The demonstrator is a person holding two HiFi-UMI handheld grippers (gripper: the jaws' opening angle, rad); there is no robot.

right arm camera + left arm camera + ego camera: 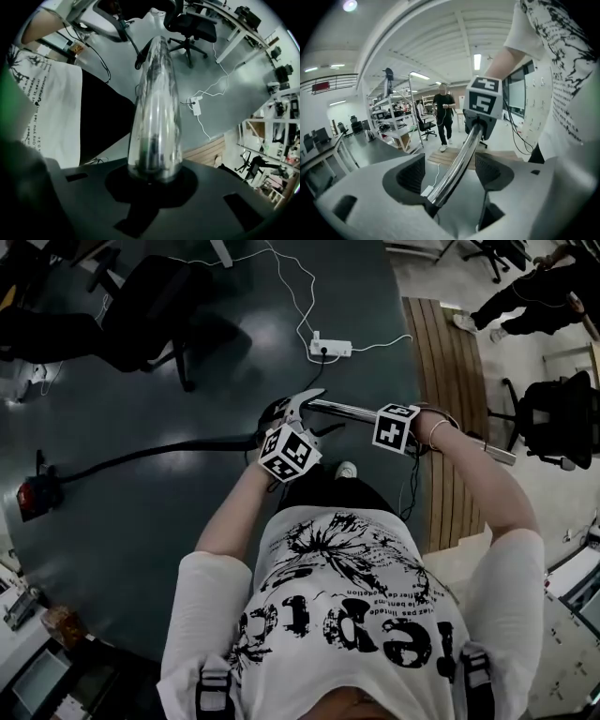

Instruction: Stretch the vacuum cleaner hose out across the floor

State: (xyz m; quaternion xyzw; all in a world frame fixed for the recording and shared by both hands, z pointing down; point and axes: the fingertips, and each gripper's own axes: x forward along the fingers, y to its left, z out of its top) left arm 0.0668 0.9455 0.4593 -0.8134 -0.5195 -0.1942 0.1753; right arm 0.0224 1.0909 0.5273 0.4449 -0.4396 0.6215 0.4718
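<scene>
My right tongs (154, 180) pinch the hard, slippery metal pipe (154, 108), my left tongs (451, 172) stand wide open around it, so I'd pull there, not the floppy hose (150, 454) beyond them.

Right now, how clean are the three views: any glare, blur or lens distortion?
Head view: dim, bluish, soft light patches on the dark floor, edges bent. Left gripper view: bright, sharp centre, ceiling curved by the fisheye, black corners. Right gripper view: metal tube fills the centre with mirror reflections, shadow under it, green smear at left edge.
</scene>
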